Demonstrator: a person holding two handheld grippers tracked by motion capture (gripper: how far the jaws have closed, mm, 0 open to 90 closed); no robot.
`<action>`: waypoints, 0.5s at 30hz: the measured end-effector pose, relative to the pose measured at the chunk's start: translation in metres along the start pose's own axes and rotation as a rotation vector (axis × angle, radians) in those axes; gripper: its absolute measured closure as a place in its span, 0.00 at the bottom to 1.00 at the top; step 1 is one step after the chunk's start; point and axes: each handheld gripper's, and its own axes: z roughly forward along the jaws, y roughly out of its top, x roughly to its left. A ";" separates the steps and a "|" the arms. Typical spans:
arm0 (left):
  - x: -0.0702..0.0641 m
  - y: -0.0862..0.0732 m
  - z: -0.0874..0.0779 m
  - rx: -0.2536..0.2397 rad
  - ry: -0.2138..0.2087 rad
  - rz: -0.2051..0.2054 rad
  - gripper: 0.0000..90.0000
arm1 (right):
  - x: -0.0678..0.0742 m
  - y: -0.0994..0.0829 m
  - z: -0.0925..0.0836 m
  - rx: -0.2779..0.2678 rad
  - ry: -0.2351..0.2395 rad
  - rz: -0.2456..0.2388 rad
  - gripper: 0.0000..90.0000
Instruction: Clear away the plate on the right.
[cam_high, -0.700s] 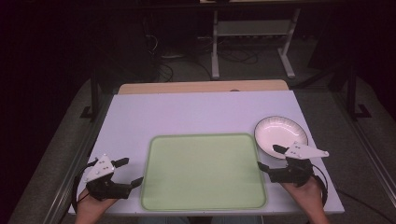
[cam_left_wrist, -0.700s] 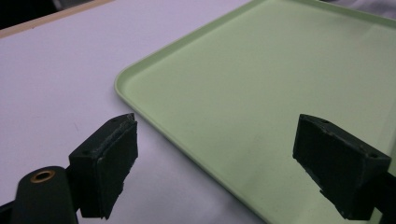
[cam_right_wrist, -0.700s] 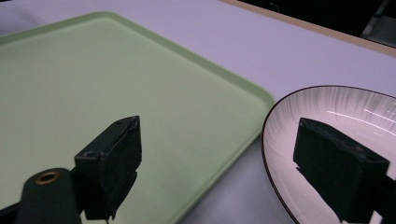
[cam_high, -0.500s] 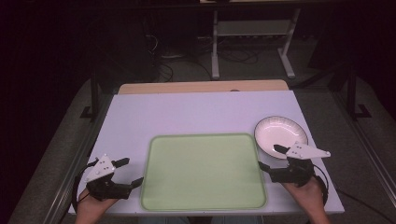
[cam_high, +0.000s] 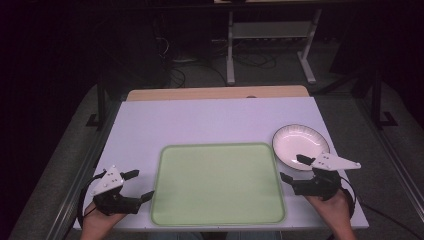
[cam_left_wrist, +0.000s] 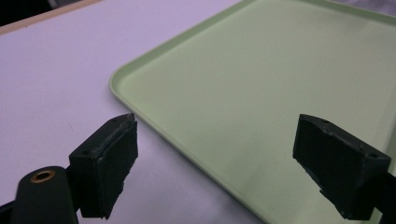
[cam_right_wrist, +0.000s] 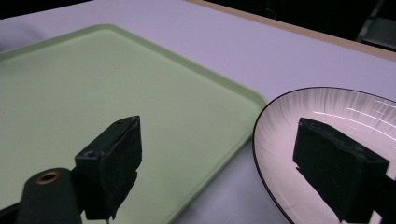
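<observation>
I see a green tray (cam_high: 218, 186) with nothing in it, lying flat in the middle of the table (cam_high: 200, 120). A white plate (cam_high: 295, 142) with nothing on it sits just beside the tray's far right corner. My left gripper (cam_high: 137, 186) and right gripper (cam_high: 292, 168) are both wide open, holding nothing, one at each side of the tray.

the plate (cam_right_wrist: 327, 140) and tray (cam_left_wrist: 280, 93) run off frame.

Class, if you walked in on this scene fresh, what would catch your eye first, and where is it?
A large pale green tray lies at the near middle of the white table. Right of it sits a white plate with a dark rim. An open left gripper and open right gripper flank the tray.
</observation>
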 end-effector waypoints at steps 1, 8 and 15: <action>0.000 0.000 0.000 -0.001 -0.001 0.000 0.15 | 0.000 0.000 -0.001 0.000 0.001 0.001 0.17; 0.000 0.000 0.000 0.000 -0.003 0.001 0.15 | -0.002 0.000 -0.005 -0.005 0.000 0.010 0.17; 0.000 0.000 0.000 0.003 -0.004 0.003 0.15 | -0.004 0.000 -0.009 -0.006 -0.003 0.014 0.17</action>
